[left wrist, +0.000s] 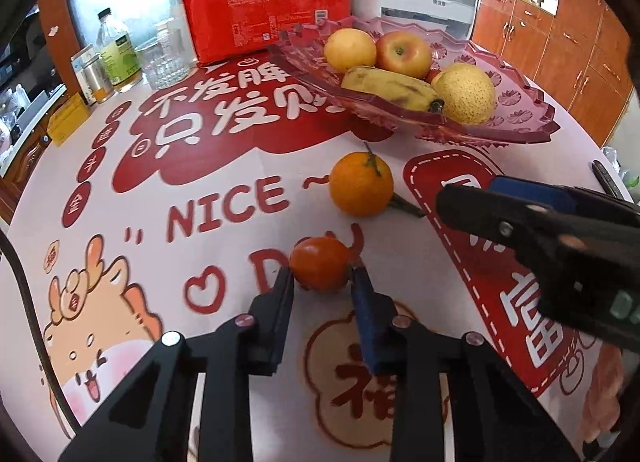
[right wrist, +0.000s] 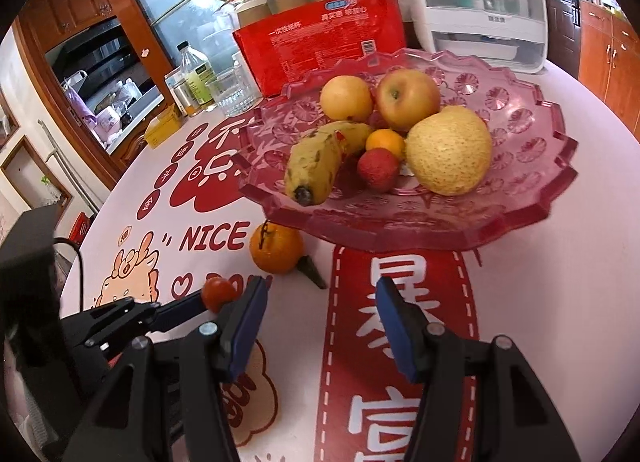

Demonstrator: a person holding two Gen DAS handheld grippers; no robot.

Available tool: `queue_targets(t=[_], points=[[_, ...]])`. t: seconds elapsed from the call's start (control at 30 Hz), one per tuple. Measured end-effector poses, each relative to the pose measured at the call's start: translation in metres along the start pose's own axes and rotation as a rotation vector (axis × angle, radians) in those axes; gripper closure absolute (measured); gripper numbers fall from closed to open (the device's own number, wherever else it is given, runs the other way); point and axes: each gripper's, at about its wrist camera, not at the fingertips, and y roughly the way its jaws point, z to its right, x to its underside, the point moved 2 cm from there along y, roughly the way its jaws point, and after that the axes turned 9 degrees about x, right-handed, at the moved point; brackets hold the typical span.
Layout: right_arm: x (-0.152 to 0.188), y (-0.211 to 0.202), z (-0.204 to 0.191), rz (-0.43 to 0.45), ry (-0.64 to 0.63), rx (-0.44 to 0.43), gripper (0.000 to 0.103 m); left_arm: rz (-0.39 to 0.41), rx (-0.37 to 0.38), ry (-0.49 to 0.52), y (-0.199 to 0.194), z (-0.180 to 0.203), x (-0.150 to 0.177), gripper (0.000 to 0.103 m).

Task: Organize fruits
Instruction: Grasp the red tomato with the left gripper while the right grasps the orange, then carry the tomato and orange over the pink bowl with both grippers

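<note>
Most fruit already fills the pink glass dish (right wrist: 520, 198); left gripper (left wrist: 322, 274) jaws pinch the small red-orange fruit (left wrist: 319, 267), right gripper (right wrist: 320, 294) jaws spread empty, round stemmed orange (left wrist: 361, 184) left on the bench.

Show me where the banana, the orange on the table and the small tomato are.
banana (right wrist: 316, 166): right wrist view, middle of its spotted peel.
orange (left wrist: 361, 184): left wrist view, centre of its skin.
small tomato (left wrist: 319, 268): left wrist view, its front face.
</note>
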Motion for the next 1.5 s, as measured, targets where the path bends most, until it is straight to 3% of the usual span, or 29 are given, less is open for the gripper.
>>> queue_targets(t=[0.4, 0.73, 0.93, 1.17, 1.5], points=[[-0.009, 0.02, -0.031, 0.008, -0.098, 0.018, 0.046, 0.047, 0.013, -0.148, -0.04, -0.046, 0.01, 0.075], [-0.019, 0.046, -0.056, 0.015, -0.183, 0.082, 0.046, 0.031, 0.029, -0.247, -0.036, -0.067, 0.015, 0.075], [-0.016, 0.057, -0.062, 0.004, -0.214, 0.119, 0.062, 0.033, 0.022, -0.268, -0.036, -0.074, 0.014, 0.075], [-0.01, 0.049, -0.063, 0.001, -0.216, 0.083, 0.063, 0.027, 0.009, -0.276, -0.042, -0.077, 0.014, 0.075], [0.01, -0.006, -0.054, -0.022, -0.206, -0.003, 0.063, 0.056, 0.017, -0.254, -0.078, -0.065, 0.005, 0.075]])
